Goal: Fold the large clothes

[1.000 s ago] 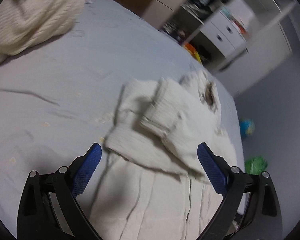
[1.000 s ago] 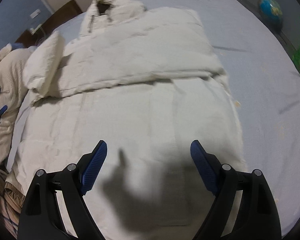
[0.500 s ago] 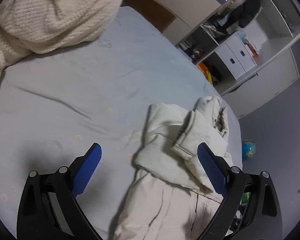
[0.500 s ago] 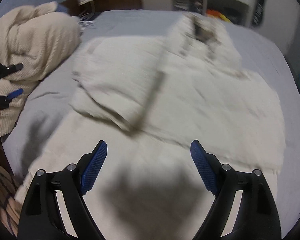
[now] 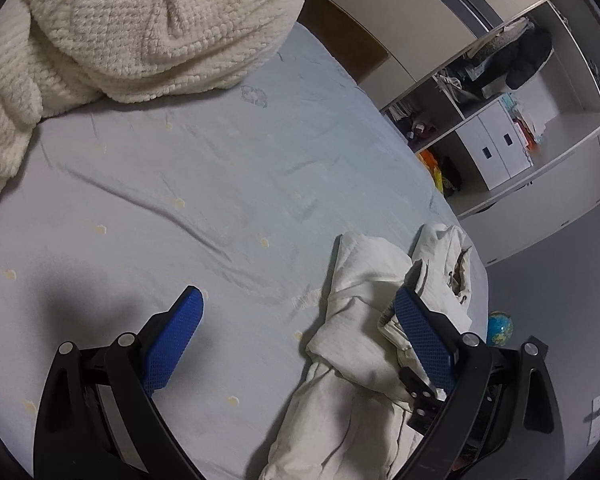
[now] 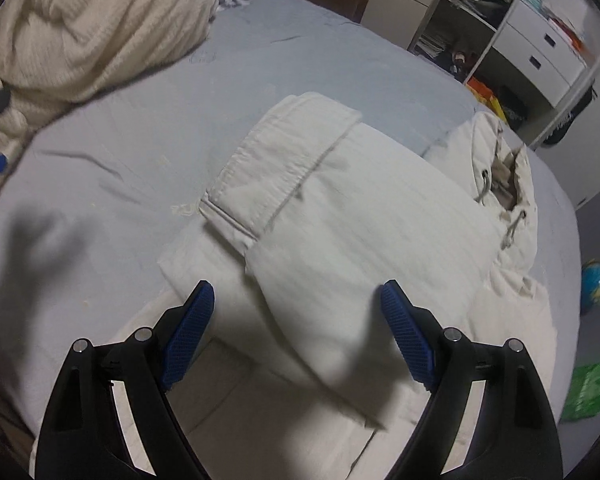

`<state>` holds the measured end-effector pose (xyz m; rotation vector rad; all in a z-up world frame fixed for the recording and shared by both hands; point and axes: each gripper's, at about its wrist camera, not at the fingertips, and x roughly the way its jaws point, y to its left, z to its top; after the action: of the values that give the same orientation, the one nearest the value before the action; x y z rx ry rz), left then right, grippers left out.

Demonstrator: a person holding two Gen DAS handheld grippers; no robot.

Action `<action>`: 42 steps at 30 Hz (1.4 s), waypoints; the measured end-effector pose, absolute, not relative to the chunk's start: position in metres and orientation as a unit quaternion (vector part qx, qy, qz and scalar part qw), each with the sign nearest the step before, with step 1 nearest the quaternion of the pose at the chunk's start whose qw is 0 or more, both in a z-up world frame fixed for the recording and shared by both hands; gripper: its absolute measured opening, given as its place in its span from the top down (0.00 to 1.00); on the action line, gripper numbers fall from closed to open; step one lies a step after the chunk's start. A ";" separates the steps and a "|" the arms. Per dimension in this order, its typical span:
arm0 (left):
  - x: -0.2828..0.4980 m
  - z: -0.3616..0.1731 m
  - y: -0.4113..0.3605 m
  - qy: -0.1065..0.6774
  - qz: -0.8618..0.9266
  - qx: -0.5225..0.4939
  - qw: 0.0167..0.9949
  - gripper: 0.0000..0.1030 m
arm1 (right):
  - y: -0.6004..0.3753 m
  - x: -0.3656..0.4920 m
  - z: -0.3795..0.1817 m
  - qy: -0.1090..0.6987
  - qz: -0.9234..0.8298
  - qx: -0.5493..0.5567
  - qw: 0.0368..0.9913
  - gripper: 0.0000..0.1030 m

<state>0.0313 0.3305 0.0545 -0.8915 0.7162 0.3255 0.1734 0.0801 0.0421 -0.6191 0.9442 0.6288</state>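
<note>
Cut-off and blurred parts

The cream jacket (image 6: 360, 232) is cut off at the near edge and partly hidden by the right gripper (image 6: 296, 332); the knitted blanket (image 5: 140, 28) is cropped far left; shelf contents (image 5: 496, 80) are too small to be made out.

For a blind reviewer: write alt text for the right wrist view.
An open right gripper hovers over a cream hooded jacket on a pale blue bed, one sleeve folded across the body. A knitted cream blanket is heaped at upper left; shelves stand behind.

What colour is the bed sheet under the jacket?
Pale blue-grey bed sheet with small yellowish dots, clearest in the left wrist view.
</note>
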 end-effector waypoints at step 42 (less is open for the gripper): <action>0.065 0.039 0.289 0.405 0.139 -0.342 0.836 0.10 | -0.181 0.255 0.062 0.485 0.177 0.115 0.849 0.78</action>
<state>0.0654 0.2893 0.0394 -0.7236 0.8581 0.2947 0.2554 -0.1810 0.0616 0.2434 1.0221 0.3738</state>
